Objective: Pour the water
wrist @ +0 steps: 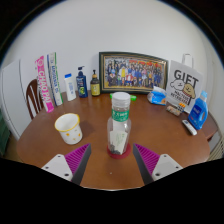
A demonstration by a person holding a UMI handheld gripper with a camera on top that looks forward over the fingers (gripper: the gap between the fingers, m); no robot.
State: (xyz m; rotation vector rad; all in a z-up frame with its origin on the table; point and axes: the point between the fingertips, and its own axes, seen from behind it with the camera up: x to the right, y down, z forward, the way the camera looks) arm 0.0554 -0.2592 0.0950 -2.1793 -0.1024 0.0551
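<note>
Clear bottle [119, 125] (capped, reddish contents) between open claw [113, 160]; cup [68, 127] beside.

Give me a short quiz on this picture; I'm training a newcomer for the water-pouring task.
1. True or false: the gripper is shut on the bottle.
2. What stands beside the bottle, ahead of one finger? A) white cup B) kettle C) plate
3. Which framed thing leans at the table's far side?

Key: 1. False, the fingers are open and the bottle stands just ahead of them. 2. A, the white cup. 3. A group photo.
</note>
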